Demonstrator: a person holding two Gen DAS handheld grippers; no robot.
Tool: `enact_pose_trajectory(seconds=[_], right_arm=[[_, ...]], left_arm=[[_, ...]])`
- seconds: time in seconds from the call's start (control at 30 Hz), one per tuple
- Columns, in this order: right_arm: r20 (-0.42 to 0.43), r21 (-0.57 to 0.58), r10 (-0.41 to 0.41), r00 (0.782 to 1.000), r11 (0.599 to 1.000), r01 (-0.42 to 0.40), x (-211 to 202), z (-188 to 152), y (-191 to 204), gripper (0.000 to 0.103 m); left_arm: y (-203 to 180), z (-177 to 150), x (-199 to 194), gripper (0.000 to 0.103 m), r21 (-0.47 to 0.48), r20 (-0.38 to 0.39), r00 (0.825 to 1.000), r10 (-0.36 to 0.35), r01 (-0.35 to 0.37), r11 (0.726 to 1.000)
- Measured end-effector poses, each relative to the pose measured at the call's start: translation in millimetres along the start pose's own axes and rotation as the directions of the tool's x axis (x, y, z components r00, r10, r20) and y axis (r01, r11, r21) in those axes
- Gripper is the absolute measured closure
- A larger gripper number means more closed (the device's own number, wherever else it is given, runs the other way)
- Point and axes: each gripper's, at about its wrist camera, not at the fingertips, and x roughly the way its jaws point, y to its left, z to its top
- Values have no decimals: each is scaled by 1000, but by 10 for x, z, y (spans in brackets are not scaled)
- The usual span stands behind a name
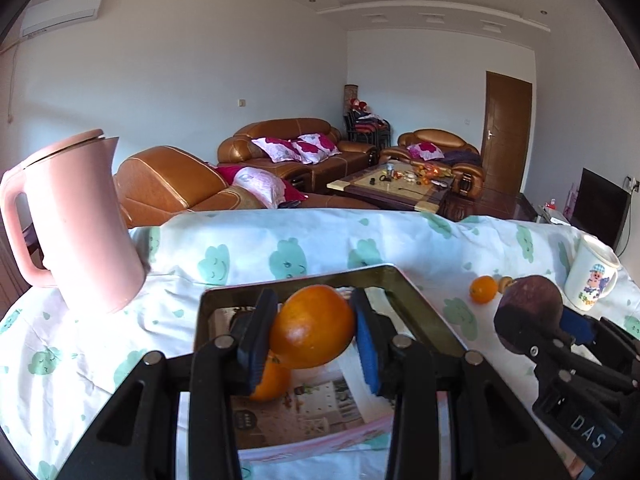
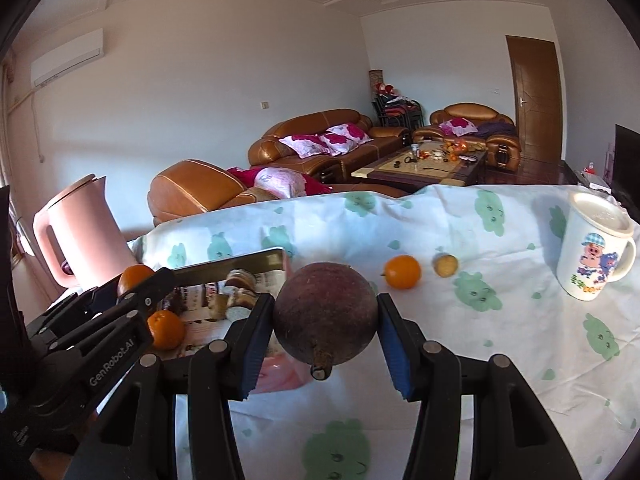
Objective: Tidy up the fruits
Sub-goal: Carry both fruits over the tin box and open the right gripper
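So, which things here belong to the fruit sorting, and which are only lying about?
Job:
- large orange, clamped in the left gripper
- dark purple round fruit, clamped in the right gripper
- rectangular printed tin tray
- small orange on the cloth
- small yellowish fruit

Lying about:
- pink plastic kettle
- white cartoon mug

cloud-print cloth (image 2: 500, 320) bears kettle (image 2: 80, 236), tin (image 2: 240, 266), mug (image 2: 592, 248), orange (image 2: 403, 272).

Pink kettle (image 1: 80, 224); white cloth (image 1: 400, 240), green clouds.
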Motion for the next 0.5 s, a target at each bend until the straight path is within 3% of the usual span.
enact_pose_trajectory(seconds=[0.27, 0.5], right_arm=[[-37, 8, 89, 995, 996, -89, 437, 142, 417, 50], [-116, 71, 164, 980, 985, -157, 831, 98, 514, 50]], left_arm=[[413, -22, 297, 64, -70, -94, 990, 105, -111, 991], [401, -107, 438, 64, -39, -137, 982, 134, -140, 989]])
